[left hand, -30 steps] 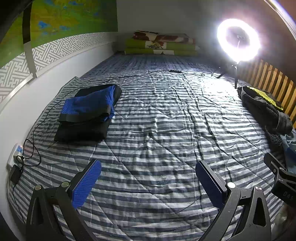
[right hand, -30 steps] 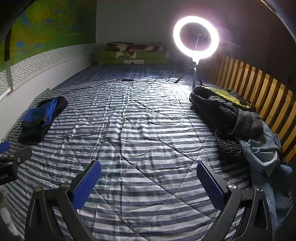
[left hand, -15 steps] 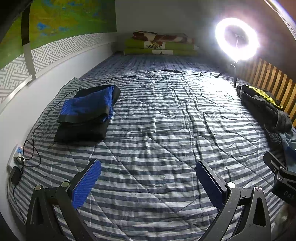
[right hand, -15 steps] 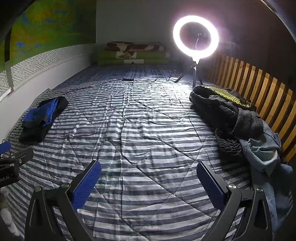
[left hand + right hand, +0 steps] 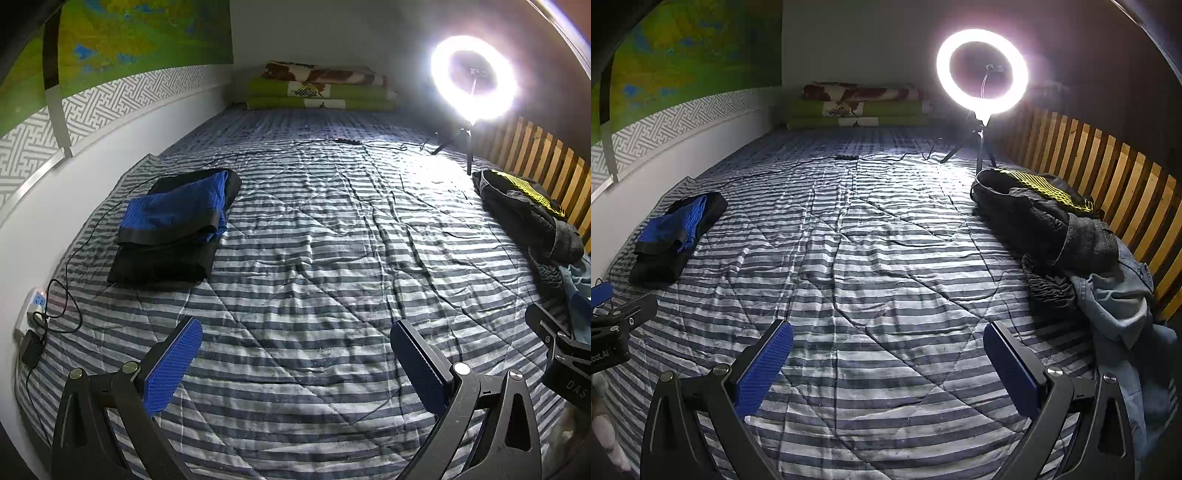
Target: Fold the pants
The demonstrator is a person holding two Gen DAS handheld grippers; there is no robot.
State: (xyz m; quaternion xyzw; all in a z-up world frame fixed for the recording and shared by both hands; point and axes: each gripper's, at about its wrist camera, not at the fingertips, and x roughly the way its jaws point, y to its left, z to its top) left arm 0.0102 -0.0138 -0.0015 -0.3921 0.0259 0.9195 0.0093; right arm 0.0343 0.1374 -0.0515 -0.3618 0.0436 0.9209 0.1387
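Overhead, both handheld grippers hover with jaws spread wide and nothing between their blue pads: the left gripper (image 5: 295, 365) and the right gripper (image 5: 886, 363) each look down on bare striped quilt (image 5: 871, 258). A folded stack of blue-and-black pants (image 5: 173, 229) sits squared off near the left wall, apparently set aside as finished work. Across the bed, an unfolded heap of dark and denim garments (image 5: 1071, 258) lies against the wooden slats (image 5: 1108, 177), seemingly the supply waiting its turn and nearest the right gripper. A ring light (image 5: 982, 72) on a tripod brightens the clear middle, which looks kept free as the folding area. No garment is in hand yet.
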